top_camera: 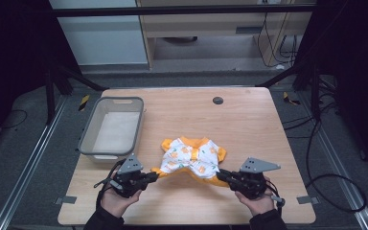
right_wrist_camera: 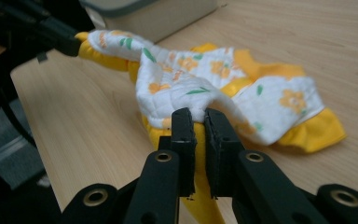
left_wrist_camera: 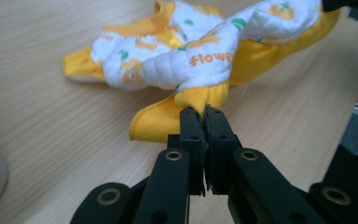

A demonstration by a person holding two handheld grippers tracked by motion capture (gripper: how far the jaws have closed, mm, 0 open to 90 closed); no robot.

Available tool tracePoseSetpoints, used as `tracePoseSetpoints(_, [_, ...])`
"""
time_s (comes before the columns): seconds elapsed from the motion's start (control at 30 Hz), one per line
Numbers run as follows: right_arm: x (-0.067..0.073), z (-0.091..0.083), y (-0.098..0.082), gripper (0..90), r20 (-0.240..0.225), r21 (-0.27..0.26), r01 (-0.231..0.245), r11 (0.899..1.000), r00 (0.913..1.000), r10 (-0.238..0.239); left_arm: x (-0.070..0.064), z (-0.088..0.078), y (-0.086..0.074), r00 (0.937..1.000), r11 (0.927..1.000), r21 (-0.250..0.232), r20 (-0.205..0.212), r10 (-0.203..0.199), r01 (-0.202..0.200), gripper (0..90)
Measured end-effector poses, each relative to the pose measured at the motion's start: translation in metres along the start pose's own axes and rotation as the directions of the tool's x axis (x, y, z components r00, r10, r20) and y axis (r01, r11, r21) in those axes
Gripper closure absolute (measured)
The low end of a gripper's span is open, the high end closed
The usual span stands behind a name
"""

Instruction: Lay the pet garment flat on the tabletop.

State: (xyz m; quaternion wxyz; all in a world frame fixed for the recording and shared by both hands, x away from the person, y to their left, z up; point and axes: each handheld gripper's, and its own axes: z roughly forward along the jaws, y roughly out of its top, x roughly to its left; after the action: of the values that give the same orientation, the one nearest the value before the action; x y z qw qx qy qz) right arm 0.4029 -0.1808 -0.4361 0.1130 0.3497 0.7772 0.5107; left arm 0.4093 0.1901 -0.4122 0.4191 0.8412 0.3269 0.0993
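Observation:
A small white garment [top_camera: 191, 159] with orange flowers and yellow trim lies near the front middle of the wooden table [top_camera: 249, 120]. My left gripper [top_camera: 152, 176] is shut on the garment's yellow hem [left_wrist_camera: 200, 99] at its near left corner. My right gripper [top_camera: 222, 175] is shut on the white and yellow edge [right_wrist_camera: 200, 105] at its near right corner. The gripped corners are raised off the table while the far part of the garment [right_wrist_camera: 279, 102] rests on the wood. The right gripper's view also shows the left gripper [right_wrist_camera: 72, 44] holding the far end.
A grey plastic basin [top_camera: 111, 128] with a pale lining stands at the table's left side, just behind the left hand. A dark round grommet [top_camera: 217, 100] sits in the tabletop at the back. Cables lie on the floor to the right of the table.

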Motion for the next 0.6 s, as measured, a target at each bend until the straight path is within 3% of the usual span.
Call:
tracePoseSetpoints(0.13, [-0.015,0.013,0.013,82.8,0.038,0.019,-0.057,0.998,0.9977,0.056,0.007,0.007,0.014,0.9992,0.9994,0.010,-0.025,-0.032,0.032,87.1])
tracePoseSetpoints(0.23, [-0.035,0.035,0.018,82.8,0.107,0.048,-0.102,0.994,0.9896,0.096,0.023,0.032,0.021,0.9955,0.9957,0.034,-0.043,-0.084,0.086,87.0])
tracePoseSetpoints(0.27, [-0.042,0.042,0.017,82.6,0.130,0.052,-0.115,0.992,0.9858,0.107,0.032,0.047,0.022,0.9913,0.9918,0.048,-0.063,-0.116,0.119,86.8])
tracePoseSetpoints(0.3, [-0.050,0.053,0.015,82.2,0.173,0.065,-0.133,0.989,0.9776,0.120,0.035,0.054,0.022,0.9894,0.9906,0.052,-0.077,-0.123,0.127,86.3])
tracePoseSetpoints(0.43, [-0.063,0.073,0.004,80.2,0.245,0.086,-0.121,0.989,0.9647,0.097,0.052,0.083,0.015,0.9790,0.9841,0.065,-0.131,-0.156,0.165,83.5])
tracePoseSetpoints(0.5, [-0.064,0.079,0.000,77.7,0.272,0.107,-0.094,0.990,0.9602,0.062,0.056,0.091,0.012,0.9725,0.9812,0.045,-0.149,-0.179,0.188,74.6])
tracePoseSetpoints(0.6, [-0.064,0.082,-0.001,73.3,0.295,0.105,-0.063,0.992,0.9552,0.030,0.059,0.093,0.009,0.9712,0.9814,0.009,-0.145,-0.189,0.192,66.1])
